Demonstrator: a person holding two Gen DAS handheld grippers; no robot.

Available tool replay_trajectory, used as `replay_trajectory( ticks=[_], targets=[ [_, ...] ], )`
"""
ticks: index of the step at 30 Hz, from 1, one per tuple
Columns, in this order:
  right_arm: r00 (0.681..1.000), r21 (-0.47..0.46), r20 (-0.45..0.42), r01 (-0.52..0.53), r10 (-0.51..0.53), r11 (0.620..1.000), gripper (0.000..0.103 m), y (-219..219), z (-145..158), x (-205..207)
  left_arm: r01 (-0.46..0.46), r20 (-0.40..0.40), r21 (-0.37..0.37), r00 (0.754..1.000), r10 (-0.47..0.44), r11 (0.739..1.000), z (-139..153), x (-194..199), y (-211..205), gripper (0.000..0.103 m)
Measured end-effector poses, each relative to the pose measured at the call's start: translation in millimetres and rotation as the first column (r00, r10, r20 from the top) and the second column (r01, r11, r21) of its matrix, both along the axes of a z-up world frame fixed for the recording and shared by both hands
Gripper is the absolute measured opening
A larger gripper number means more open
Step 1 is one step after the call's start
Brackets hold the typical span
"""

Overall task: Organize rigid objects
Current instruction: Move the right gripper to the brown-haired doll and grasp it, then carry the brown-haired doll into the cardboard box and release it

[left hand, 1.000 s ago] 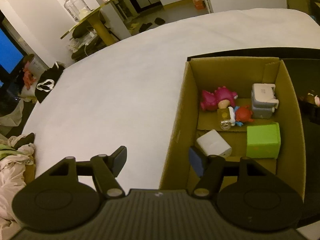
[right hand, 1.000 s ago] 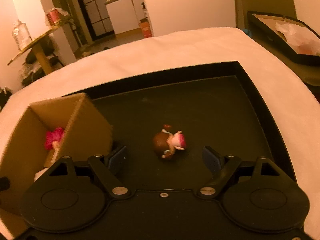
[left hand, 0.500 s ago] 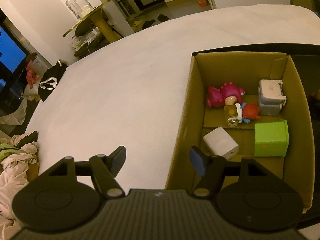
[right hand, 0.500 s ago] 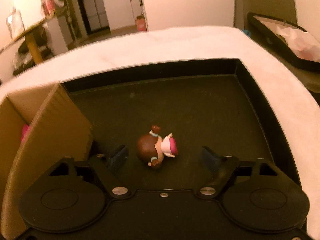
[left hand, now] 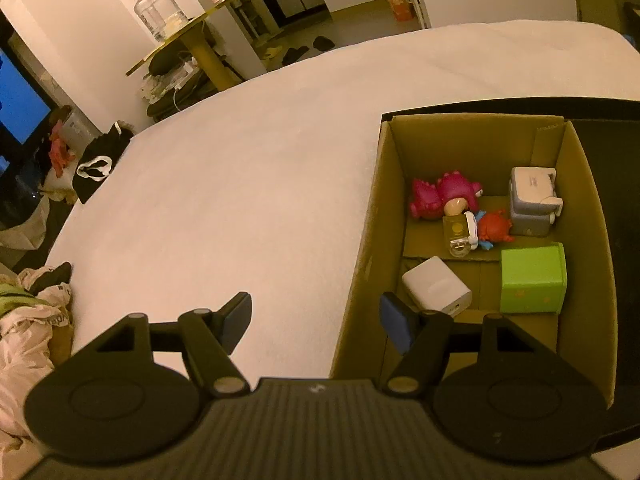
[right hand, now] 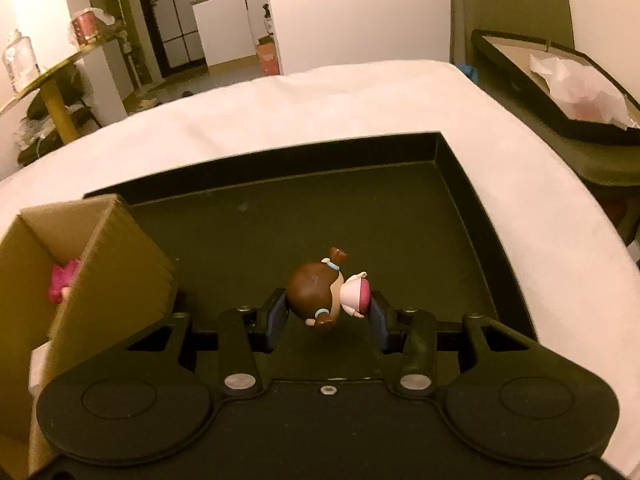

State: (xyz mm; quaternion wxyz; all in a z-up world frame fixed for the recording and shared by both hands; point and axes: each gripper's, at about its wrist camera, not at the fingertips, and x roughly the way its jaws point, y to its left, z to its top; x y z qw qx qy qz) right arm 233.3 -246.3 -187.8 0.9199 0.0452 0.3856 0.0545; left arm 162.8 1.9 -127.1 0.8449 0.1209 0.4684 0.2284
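**A:** Which step is in hand?

**B:** The pick, I'd judge. The right gripper (right hand: 327, 312) has its two pads closed onto the doll figurine (right hand: 326, 294), one against the brown head, the other against the pink-and-white side. The figurine lies on its side in the black tray (right hand: 460, 168), at about 6 o'clock of the tray floor. I cannot tell whether it is lifted clear or touching the floor.

**A:** And the left gripper?

**B:** The left gripper (left hand: 316, 318) hangs with its fingers spread wide, holding nothing. It straddles the near left wall of the cardboard box (left hand: 362, 264), one pad over the white bedcover (left hand: 240, 200), the other inside the box.

**A:** What's in the box?

**B:** A pink dinosaur toy (left hand: 444, 196) at 11 o'clock, a grey device (left hand: 532, 200) at 1 o'clock, a small bottle (left hand: 456, 236) and a red crab toy (left hand: 494, 228) near the middle, a green box (left hand: 532, 278) at 4 o'clock and a white cube (left hand: 436, 290) at 7 o'clock.

**A:** So the next move?

**B:** Probably lift the figurine, carry it toward 9 o'clock over the box wall, which stands just beside the right gripper in the right wrist view, and release it in a free patch. The far end, around 12 o'clock, looks bare. The round head may slip between flat pads, so a firm hold and enough height to clear the wall matter.
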Motion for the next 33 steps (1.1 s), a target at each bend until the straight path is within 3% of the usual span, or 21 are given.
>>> replay_trajectory(
  ticks=[15, 33],
  targets=[
    [0.986, 0.035, 0.118, -0.122, 0.117, 0.992, 0.042, 15.1, 66.1, -15.3, 0.007, 0.033, -0.077, 0.999, -0.005, 0.997, 4.1, -12.0, 11.6, 0.069],
    [0.96, 0.033, 0.13, -0.254, 0.248, 0.967, 0.042, 54.0, 86.9, -25.2, 0.062, 0.081, -0.173, 0.996, -0.048, 0.983, 2.5, -23.0, 23.0, 0.069]
  ],
)
